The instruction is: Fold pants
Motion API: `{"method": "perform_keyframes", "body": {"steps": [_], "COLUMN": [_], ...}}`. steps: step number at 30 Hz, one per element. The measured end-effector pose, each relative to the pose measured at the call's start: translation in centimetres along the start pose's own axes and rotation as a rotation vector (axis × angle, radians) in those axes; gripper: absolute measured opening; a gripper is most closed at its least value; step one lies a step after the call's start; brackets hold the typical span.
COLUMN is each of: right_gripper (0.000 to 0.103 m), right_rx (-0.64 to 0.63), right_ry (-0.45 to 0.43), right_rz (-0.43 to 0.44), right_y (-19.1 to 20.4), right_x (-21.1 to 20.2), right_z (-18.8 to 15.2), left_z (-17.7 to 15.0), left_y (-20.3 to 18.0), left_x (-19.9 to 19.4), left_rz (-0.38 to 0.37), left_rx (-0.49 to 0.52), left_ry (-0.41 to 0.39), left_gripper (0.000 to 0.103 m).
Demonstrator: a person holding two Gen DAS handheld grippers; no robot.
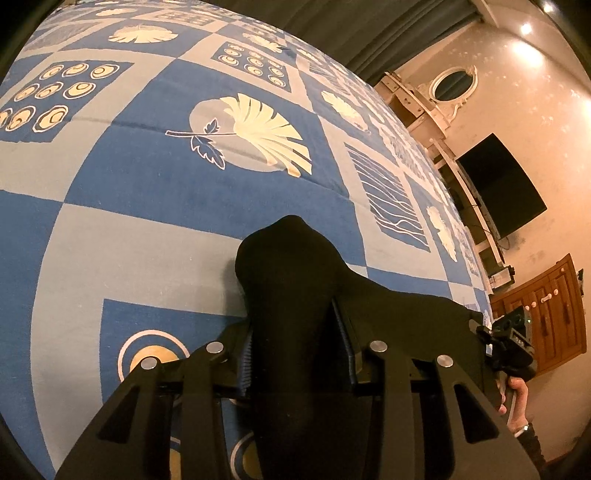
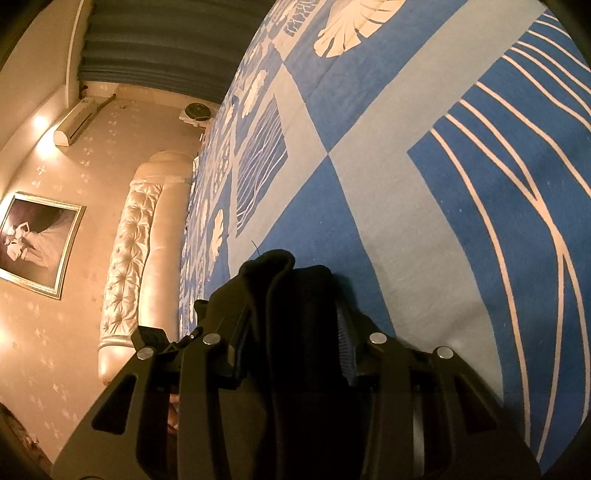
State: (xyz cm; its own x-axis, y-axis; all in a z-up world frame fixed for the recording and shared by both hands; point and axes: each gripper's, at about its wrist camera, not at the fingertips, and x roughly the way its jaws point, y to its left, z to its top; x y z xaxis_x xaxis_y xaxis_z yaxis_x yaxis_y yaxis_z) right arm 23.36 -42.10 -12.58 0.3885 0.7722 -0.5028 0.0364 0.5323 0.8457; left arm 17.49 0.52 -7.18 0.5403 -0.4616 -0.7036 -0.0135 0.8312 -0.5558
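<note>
The black pants (image 1: pixel 291 266) bulge out between the fingers of my left gripper (image 1: pixel 295 354), which is shut on the cloth and holds it just above the blue patterned bedspread (image 1: pixel 166 184). The cloth stretches right toward my other gripper (image 1: pixel 513 350), seen at the right edge. In the right wrist view, my right gripper (image 2: pixel 295 343) is shut on a bunched fold of the black pants (image 2: pixel 273 280) over the bedspread (image 2: pixel 406 206). The rest of the pants is hidden under the grippers.
The bed fills both views. A tufted cream headboard (image 2: pixel 136 258) and a framed picture (image 2: pixel 37 243) are at the left. A black TV (image 1: pixel 502 184), a wooden cabinet (image 1: pixel 550 314) and dark curtains (image 1: pixel 351 29) stand beyond the bed's far edge.
</note>
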Motion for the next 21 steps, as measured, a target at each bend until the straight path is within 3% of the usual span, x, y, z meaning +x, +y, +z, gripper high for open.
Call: {"method": "perform_keyframes", "body": {"steps": [21], "right_gripper": [0.037], "right_rx": [0.009], "right_ry": [-0.021], "right_rz": [0.001], "right_y": [-0.12], "right_x": [-0.30], "right_z": [-0.50], "left_z": [0.26], "left_y": [-0.78], "left_x": [-0.03], "left_rz": [0.042], "left_rx": [0.016], "left_ry": [-0.006], "left_gripper": [0.037]}}
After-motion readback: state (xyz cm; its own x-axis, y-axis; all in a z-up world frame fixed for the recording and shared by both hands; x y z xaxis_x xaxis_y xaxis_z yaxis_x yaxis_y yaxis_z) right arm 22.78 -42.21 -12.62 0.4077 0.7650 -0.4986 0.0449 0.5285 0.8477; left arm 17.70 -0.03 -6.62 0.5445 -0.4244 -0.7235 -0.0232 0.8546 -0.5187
